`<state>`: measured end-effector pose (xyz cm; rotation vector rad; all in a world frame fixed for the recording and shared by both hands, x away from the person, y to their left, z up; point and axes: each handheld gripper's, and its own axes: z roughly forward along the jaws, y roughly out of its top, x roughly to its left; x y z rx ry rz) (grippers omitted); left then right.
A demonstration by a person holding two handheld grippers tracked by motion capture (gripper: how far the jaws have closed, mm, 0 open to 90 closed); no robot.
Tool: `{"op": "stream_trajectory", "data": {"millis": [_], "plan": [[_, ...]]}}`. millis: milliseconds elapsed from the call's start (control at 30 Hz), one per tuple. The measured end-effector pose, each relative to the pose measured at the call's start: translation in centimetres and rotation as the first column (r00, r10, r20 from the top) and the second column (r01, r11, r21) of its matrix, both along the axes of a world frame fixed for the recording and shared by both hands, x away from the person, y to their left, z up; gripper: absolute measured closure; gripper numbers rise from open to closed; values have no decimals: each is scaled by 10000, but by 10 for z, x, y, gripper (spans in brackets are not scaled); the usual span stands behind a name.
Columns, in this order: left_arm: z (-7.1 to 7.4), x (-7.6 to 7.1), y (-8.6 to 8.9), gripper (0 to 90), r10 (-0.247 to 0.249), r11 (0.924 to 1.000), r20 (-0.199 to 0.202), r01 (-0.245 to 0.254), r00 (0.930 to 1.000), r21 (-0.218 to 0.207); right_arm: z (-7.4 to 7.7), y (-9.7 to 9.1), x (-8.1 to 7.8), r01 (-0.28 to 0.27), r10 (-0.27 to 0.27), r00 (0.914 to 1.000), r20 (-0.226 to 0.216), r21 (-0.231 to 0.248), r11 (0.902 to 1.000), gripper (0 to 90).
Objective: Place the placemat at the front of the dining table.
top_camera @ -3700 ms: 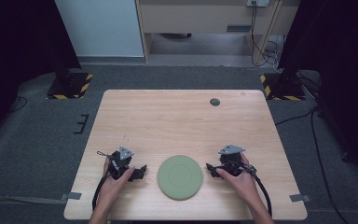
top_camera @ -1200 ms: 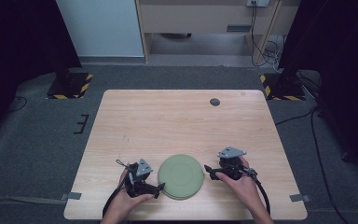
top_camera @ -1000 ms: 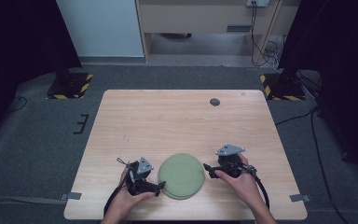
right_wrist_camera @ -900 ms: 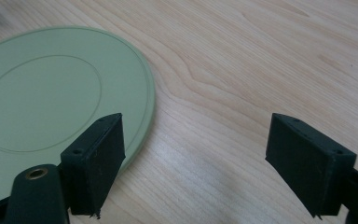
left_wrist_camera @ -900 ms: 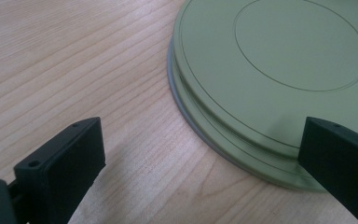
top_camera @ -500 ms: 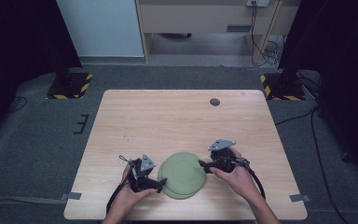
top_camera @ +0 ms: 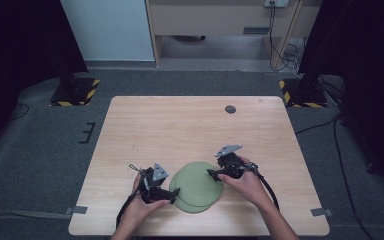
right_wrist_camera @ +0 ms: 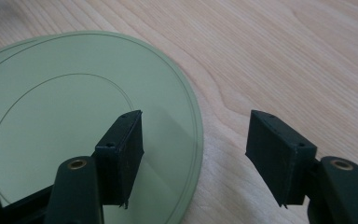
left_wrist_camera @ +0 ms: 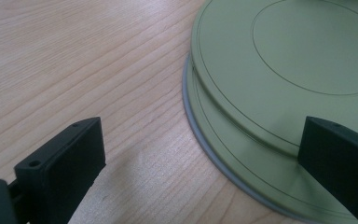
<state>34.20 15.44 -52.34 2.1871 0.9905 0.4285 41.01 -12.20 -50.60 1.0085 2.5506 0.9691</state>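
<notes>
low in the frame, the left gripper (top_camera: 172,192) and right gripper (top_camera: 211,173) both gape wide, each straddling an edge of two stacked green plates (top_camera: 196,185) near the wooden table's (top_camera: 190,125) lower centre

The far half of the wooden table (top_camera: 180,125) lay bare and open to passage, save 1 small dark disc (top_camera: 230,109) near the far edge. The near middle was taken up by 2 green plates (top_camera: 196,184), the upper plate (left_wrist_camera: 303,70) shifted off the lower plate (left_wrist_camera: 233,158). The left gripper (top_camera: 172,192) crowded their left rim, its jaws spread wide, 1 over wood and 1 over the plates. The right gripper (top_camera: 211,173) straddled the right rim, jaws apart. Bare wood stayed free toward both side edges.
</notes>
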Motion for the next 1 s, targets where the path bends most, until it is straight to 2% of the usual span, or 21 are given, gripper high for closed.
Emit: {"op": "stream_trajectory", "data": {"millis": [133,200,367,600,833,1000], "plan": [[0,0,0,0,40,10000,56,-41,10000,58,-3,2,2,-104,104,9998,-193,-26,9999,371],[1,-1,0,15,91,9999,132,-93,9999,129,-4,2,4,-131,138,9991,-397,182,9997,376],[5,0,-1,26,227,9997,281,-226,9993,-58,-5,0,6,-171,194,9974,-698,331,9993,373],[2,4,-7,15,274,9996,241,-275,9993,34,-6,-2,8,-168,222,9944,-1030,527,9985,331],[1,4,-8,8,174,9997,430,-182,9989,168,-7,-2,9,-281,351,9927,-1151,616,9977,318],[1,5,-8,7,238,9996,389,-243,9990,123,-8,-2,10,-380,473,9902,-1311,722,9967,296]]}}
